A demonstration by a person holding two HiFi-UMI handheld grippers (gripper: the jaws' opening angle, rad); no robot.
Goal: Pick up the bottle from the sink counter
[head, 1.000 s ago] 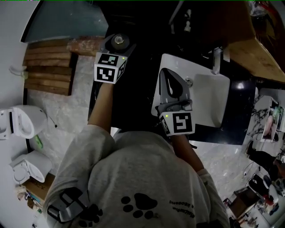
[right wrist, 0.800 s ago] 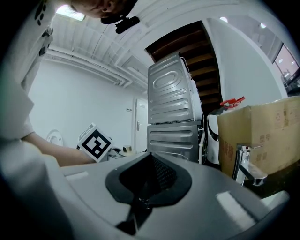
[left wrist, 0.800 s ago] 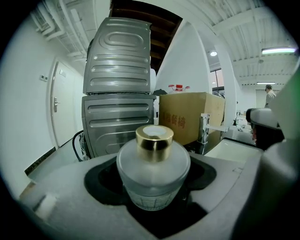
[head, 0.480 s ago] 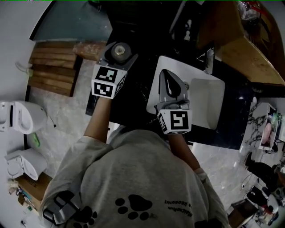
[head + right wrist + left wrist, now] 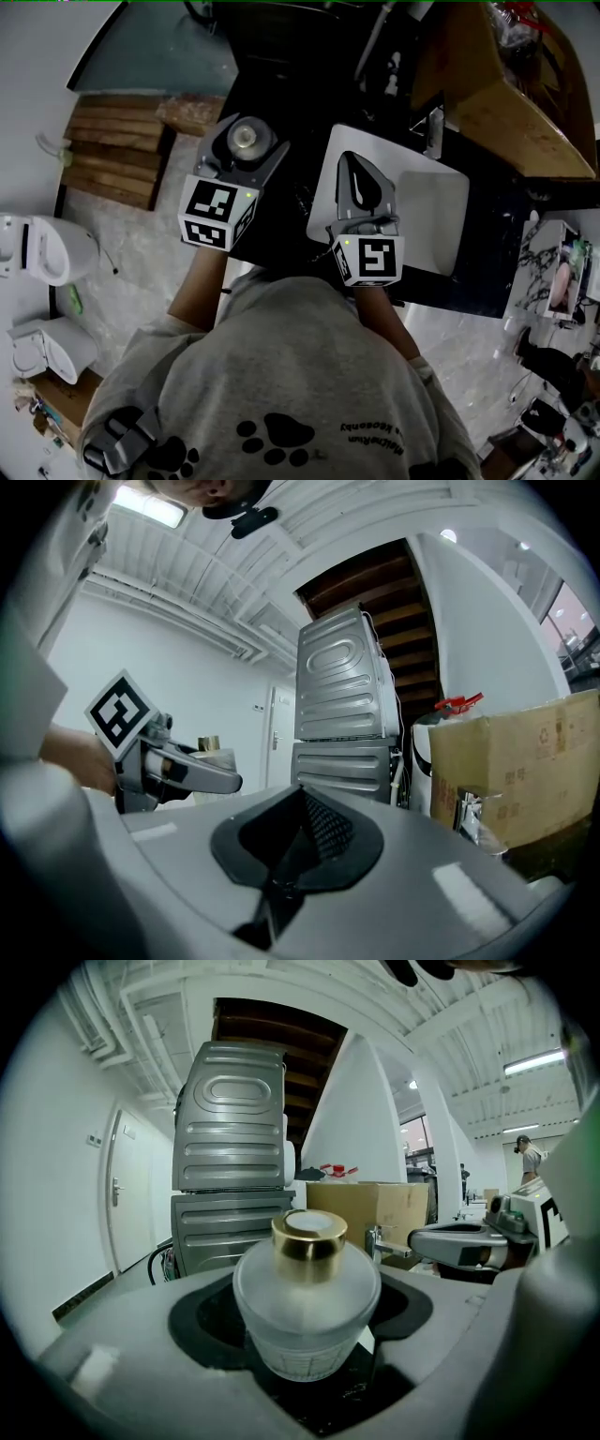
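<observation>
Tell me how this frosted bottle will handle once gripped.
The bottle looks like frosted glass: probably heavy for its size, stiff, and breakable if dropped. Its rounded, tapering body may slip when squeezed. The gold cap looks smooth, likely a poor grip spot.

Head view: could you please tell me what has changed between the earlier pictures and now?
The left tool, gripping the bottle throughout, rose toward the camera and drew back toward the person. The right tool stayed shut over the sink; nothing was taken hold of or released.
</observation>
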